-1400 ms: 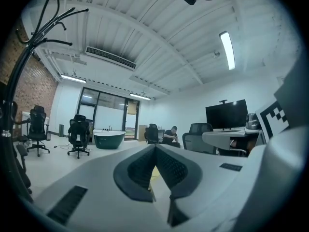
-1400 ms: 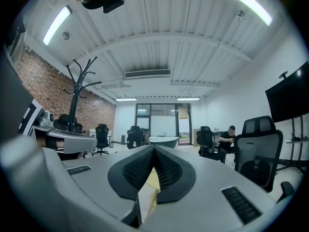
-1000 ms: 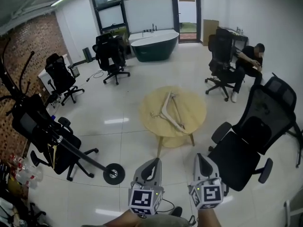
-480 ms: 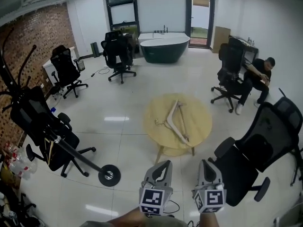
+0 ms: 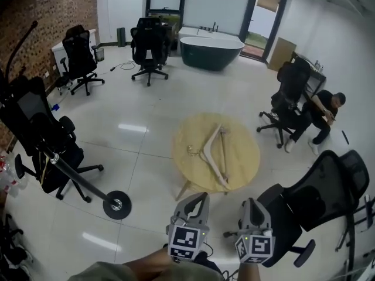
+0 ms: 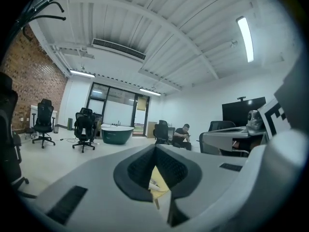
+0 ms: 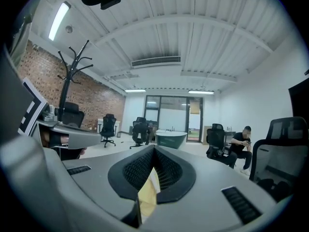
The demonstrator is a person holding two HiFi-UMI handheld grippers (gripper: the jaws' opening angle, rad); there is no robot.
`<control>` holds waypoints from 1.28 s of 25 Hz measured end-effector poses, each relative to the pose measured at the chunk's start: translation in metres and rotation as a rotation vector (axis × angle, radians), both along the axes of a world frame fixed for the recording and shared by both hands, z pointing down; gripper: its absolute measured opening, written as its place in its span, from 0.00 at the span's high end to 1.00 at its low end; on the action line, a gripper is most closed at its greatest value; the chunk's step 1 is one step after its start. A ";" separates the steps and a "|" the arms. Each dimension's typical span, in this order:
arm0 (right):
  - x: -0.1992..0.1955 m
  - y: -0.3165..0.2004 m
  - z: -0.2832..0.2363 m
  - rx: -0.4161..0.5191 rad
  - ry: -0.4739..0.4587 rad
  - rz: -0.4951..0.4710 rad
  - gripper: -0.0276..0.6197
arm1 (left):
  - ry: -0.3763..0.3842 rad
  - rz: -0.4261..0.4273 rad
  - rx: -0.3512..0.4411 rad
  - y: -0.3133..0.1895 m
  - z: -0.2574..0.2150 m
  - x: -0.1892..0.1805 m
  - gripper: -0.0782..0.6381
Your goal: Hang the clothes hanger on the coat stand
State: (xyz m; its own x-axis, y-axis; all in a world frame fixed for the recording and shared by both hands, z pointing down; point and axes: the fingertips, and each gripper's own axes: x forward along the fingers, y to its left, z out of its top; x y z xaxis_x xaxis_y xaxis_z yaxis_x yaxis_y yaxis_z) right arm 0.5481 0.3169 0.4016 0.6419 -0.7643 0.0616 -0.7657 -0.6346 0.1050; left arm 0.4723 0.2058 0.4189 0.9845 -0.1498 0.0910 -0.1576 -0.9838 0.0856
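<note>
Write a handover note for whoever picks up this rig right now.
Left hand-held gripper: shut, empty.
Right hand-held gripper: shut, empty.
Clothes hanger: lying flat on the round table ahead of both grippers, untouched.
Coat stand: base on the floor to the left, beside an office chair.
Done: nothing yet.
Left: grasp the hanger, carry it to the stand, hook it on.
</note>
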 end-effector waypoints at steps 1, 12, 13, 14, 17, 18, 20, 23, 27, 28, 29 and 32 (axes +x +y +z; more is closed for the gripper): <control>0.012 -0.003 0.002 -0.003 -0.001 -0.011 0.95 | -0.009 -0.014 0.004 -0.003 0.003 0.009 0.87; 0.178 -0.006 0.024 0.003 -0.008 -0.246 0.95 | -0.070 -0.270 0.065 0.000 0.008 0.134 0.87; 0.188 -0.008 0.026 0.007 -0.009 -0.263 0.95 | -0.072 -0.289 0.069 0.000 0.009 0.141 0.87; 0.199 -0.011 0.028 0.009 -0.010 -0.279 0.95 | -0.076 -0.305 0.070 0.001 0.011 0.149 0.87; 0.232 -0.016 0.039 -0.005 -0.025 -0.322 0.95 | -0.104 -0.326 0.071 0.008 0.021 0.178 0.87; 0.240 -0.019 0.042 -0.010 -0.031 -0.336 0.95 | -0.115 -0.327 0.071 0.009 0.024 0.187 0.87; 0.246 -0.029 0.047 -0.021 -0.034 -0.358 0.95 | -0.127 -0.326 0.072 0.006 0.030 0.194 0.87; 0.252 -0.052 0.052 -0.048 -0.010 -0.364 0.95 | -0.121 -0.320 0.075 -0.013 0.037 0.202 0.87; 0.255 -0.097 0.050 -0.107 0.020 -0.357 0.95 | -0.108 -0.303 0.040 -0.061 0.039 0.206 0.87; 0.252 -0.109 0.050 -0.124 0.032 -0.361 0.95 | -0.105 -0.297 0.030 -0.073 0.041 0.205 0.87; 0.250 -0.120 0.050 -0.139 0.046 -0.366 0.95 | -0.101 -0.292 0.019 -0.084 0.044 0.205 0.86; 0.246 -0.152 0.051 -0.170 0.080 -0.372 0.95 | -0.092 -0.295 -0.009 -0.115 0.051 0.200 0.84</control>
